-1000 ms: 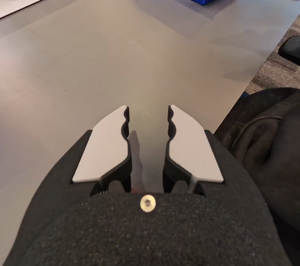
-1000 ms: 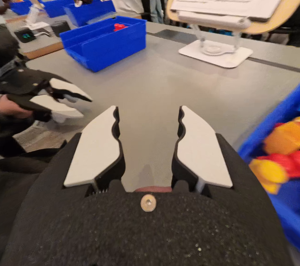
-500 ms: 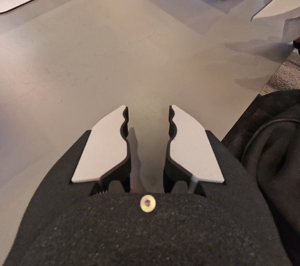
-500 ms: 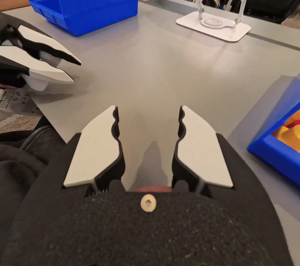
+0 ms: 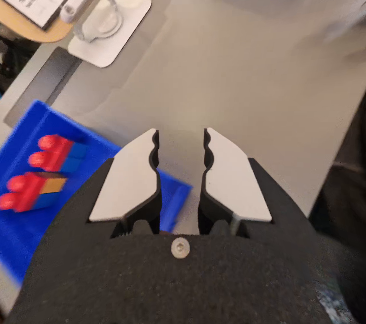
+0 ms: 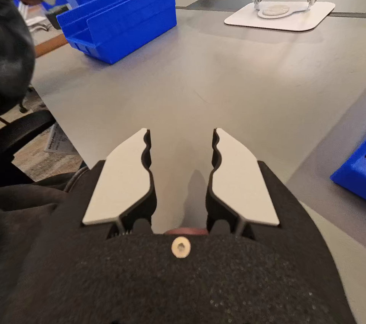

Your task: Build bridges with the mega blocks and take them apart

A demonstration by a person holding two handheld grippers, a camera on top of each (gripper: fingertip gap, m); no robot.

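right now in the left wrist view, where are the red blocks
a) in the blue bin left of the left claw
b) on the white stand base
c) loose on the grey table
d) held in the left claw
a: the red blocks lie inside the blue bin to the left of the left claw, whose jaws stand apart with nothing between them.
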